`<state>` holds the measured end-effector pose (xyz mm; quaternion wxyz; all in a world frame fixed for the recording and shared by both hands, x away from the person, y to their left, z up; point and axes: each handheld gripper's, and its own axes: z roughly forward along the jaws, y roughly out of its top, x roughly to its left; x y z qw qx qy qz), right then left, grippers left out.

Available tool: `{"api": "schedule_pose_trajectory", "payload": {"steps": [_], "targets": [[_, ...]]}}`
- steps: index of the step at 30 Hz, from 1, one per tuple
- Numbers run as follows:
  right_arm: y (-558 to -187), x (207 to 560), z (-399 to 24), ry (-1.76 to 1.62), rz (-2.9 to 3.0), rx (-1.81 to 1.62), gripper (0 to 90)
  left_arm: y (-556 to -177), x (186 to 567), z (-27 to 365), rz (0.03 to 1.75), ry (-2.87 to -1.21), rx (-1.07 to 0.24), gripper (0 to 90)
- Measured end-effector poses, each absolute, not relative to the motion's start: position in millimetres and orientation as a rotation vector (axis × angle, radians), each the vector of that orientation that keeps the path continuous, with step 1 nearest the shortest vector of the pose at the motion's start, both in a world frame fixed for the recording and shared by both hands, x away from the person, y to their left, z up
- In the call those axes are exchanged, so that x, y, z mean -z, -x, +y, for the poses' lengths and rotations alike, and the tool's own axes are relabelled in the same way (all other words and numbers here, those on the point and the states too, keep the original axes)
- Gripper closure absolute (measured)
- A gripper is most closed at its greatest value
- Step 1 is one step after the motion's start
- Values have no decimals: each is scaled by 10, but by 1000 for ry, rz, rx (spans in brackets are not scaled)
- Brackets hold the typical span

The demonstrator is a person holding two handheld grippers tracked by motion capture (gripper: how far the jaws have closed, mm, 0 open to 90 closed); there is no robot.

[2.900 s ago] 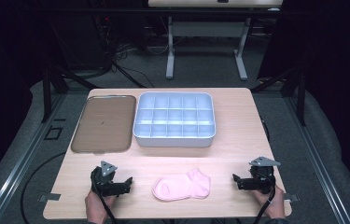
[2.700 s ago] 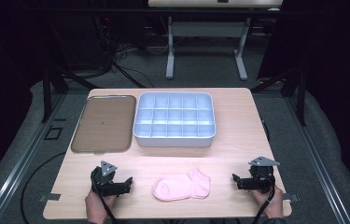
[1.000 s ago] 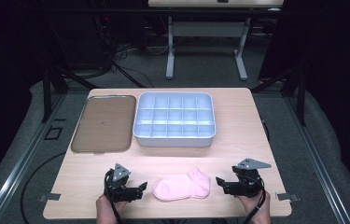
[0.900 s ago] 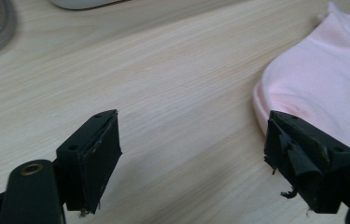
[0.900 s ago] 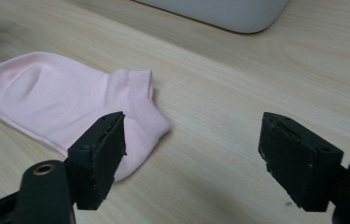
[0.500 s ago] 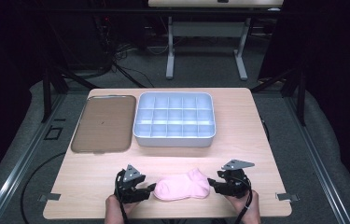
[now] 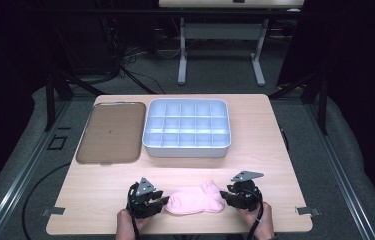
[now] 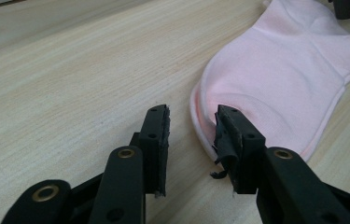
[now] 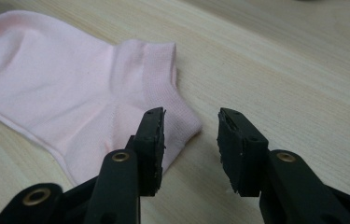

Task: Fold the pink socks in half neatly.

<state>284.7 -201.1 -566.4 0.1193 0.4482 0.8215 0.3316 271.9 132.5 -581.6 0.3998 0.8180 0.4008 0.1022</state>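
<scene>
A pink sock [image 7: 195,201] lies flat near the table's front edge. My left gripper [image 7: 163,202] is at its left end, and my right gripper [image 7: 224,195] is at its right end. In the left gripper view the sock's [image 8: 280,70] rounded toe edge lies in the gap of the left gripper [image 8: 191,123], one jaw over the fabric and one over bare wood. In the right gripper view the sock's [image 9: 60,79] cuff corner reaches into the right gripper's [image 9: 191,123] gap. Both pairs of jaws have just been closing, with a gap still visible and no pad pressing the fabric.
A pale blue tray [image 7: 187,151] with several compartments stands at the back middle of the table. A flat brown tray [image 7: 110,131] lies to its left. The wooden table's front edge [image 7: 175,232] runs just below the hands.
Both grippers have come inward from the table's sides to the two ends of the sock. The sock has stayed in place.
</scene>
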Motion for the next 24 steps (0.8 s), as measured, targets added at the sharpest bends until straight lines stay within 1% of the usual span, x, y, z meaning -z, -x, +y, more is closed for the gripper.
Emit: {"api": "schedule_pose_trajectory", "payload": {"steps": [9,13,15,18,24], "targets": [[-2830,5720,-1986,-1316,2402,-967,659,-2726,5858,1370,986,-2055,-223,711],[-2822,5729,-1985,-1284,2409,-970,690,-2740,5879,1409,968,-2040,-182,753],[-2811,5738,-1984,-1271,2407,-977,715,-2746,5887,1424,970,-2035,-183,788],[-2811,5739,-1993,-1261,2417,-979,728,-2739,5898,1424,970,-2029,-200,826],[-2803,5766,-2012,-1306,2404,-1047,819,-2738,5909,1425,974,-2021,-202,869]]}}
